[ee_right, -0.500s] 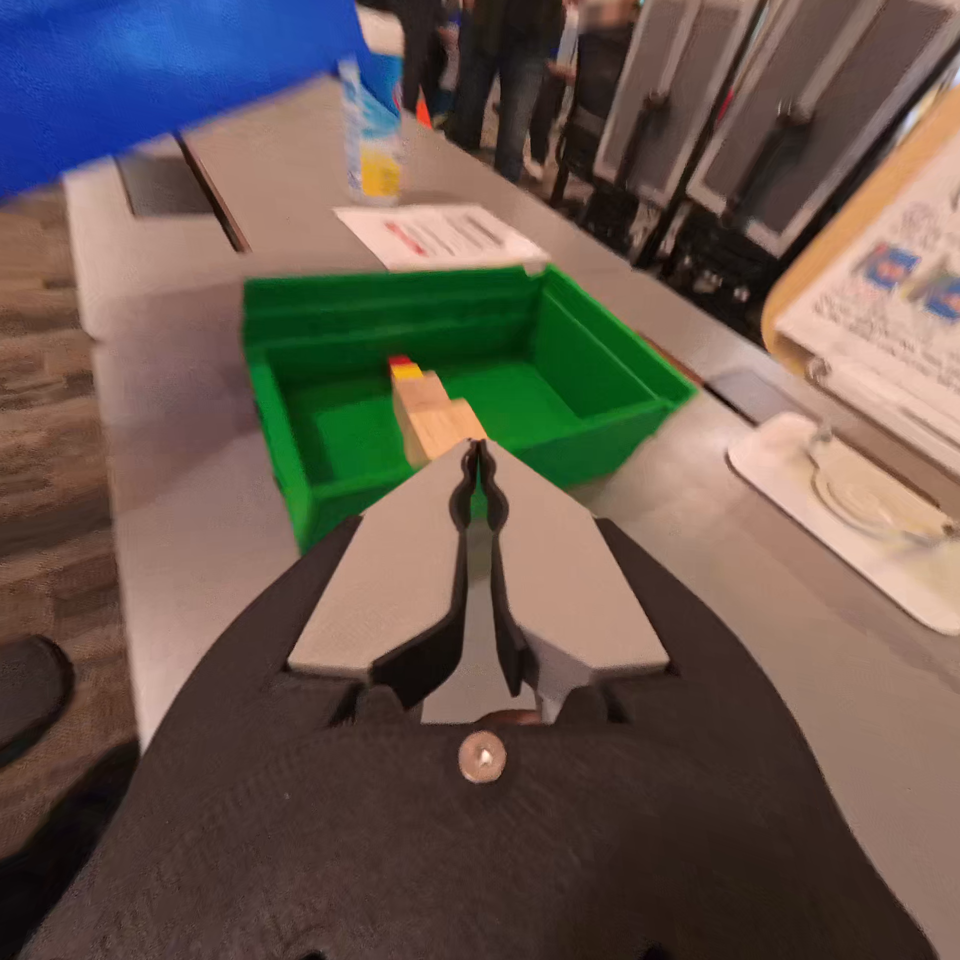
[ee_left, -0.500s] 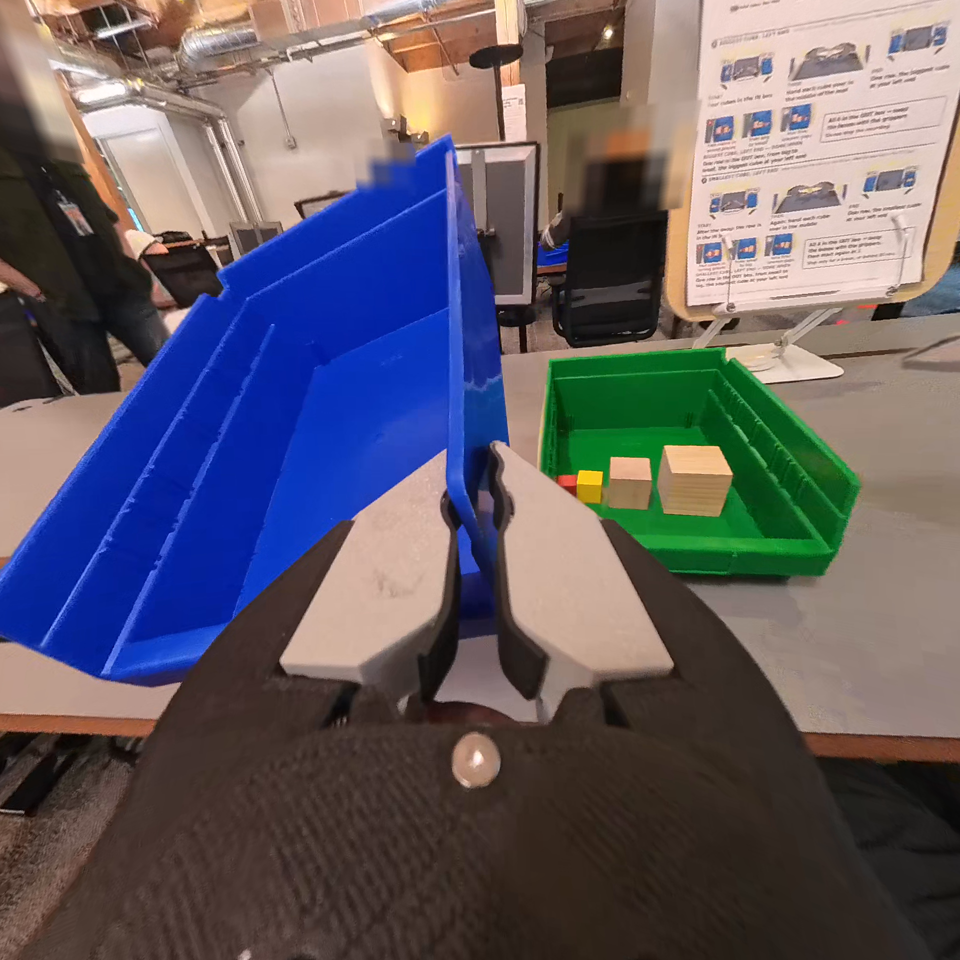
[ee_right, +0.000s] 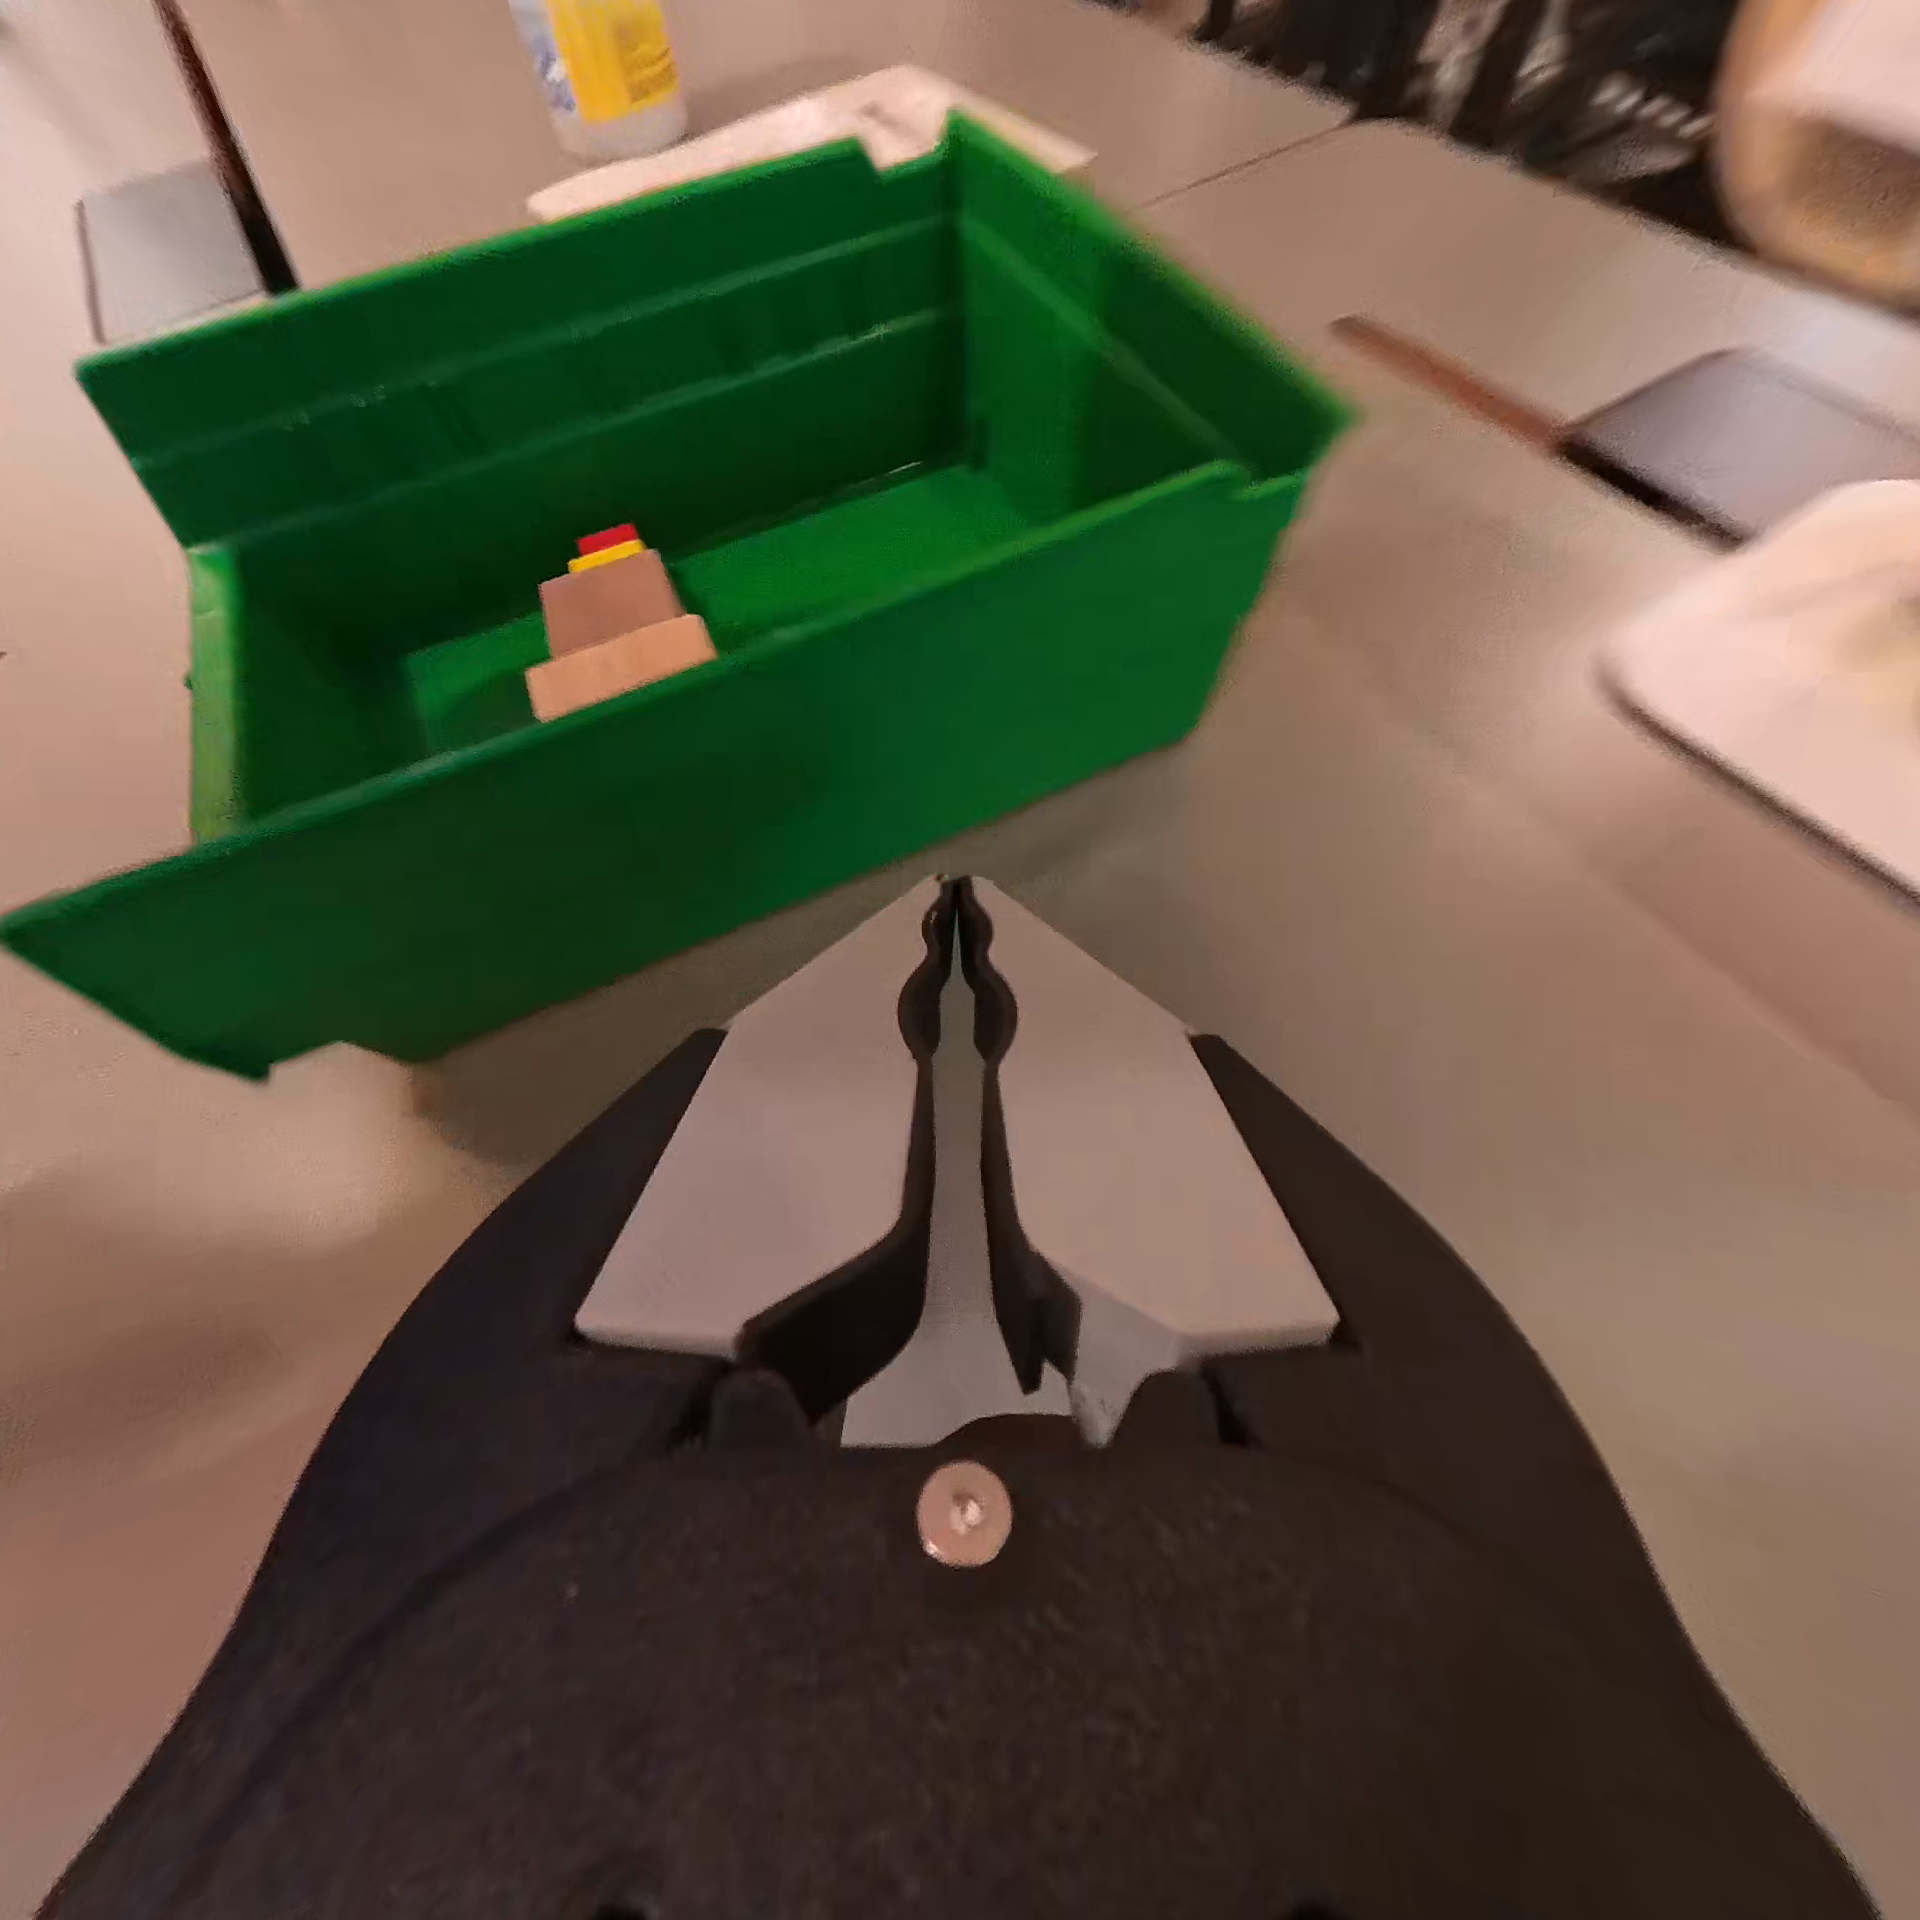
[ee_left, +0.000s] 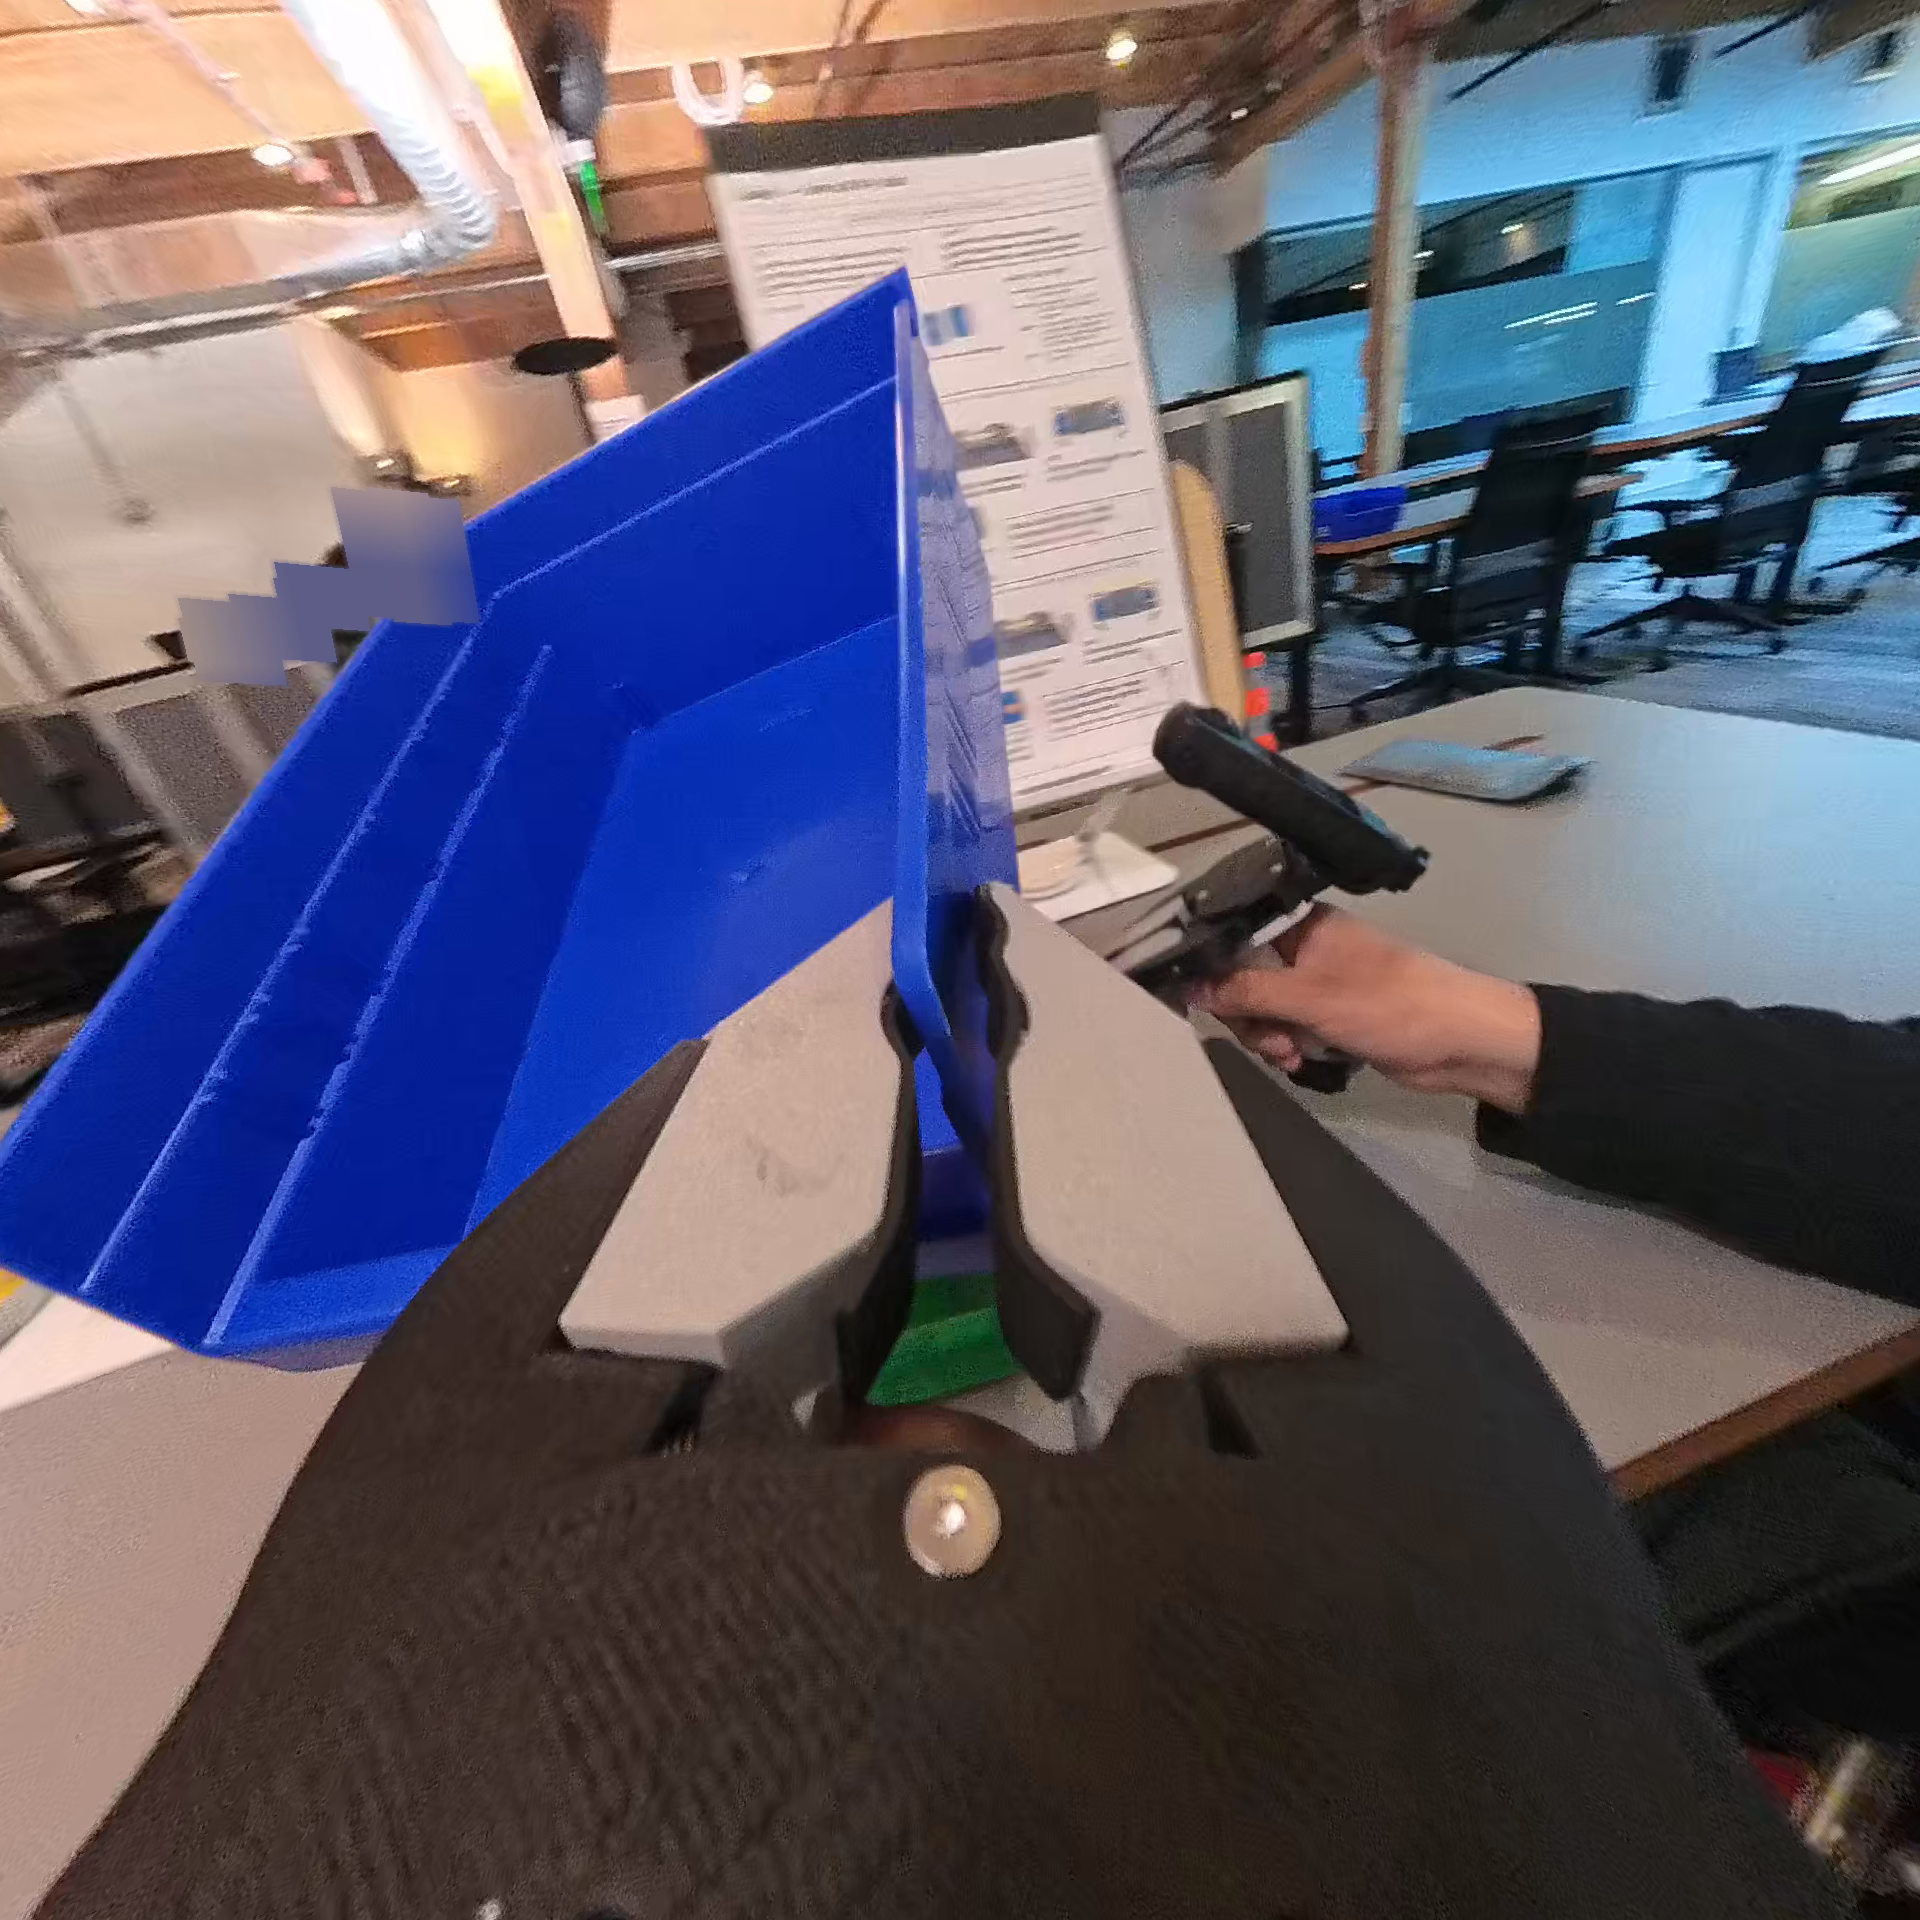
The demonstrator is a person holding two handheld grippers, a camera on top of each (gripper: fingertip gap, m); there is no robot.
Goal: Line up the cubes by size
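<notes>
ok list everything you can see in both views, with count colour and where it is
blue bin: 1, blue, lifted and tilted, side wall clamped in the left claw
green bin: 1, green, on the table ahead of the right claw
cubes: 4 in a row in the green bin; two plain wood, then yellow, then red
table: 1, grey
bottle: 1, yellow label, beyond the green bin
paper sheet: 1, white, behind the green bin
instruction board: 1, white, on a stand behind the blue bin
office chairs: several, black, background
left claw: 1, grey fingers, shut on the blue bin
right claw: 1, grey fingers, shut, empty
hand: 1, black sleeve, holding the right claw's handle
</notes>
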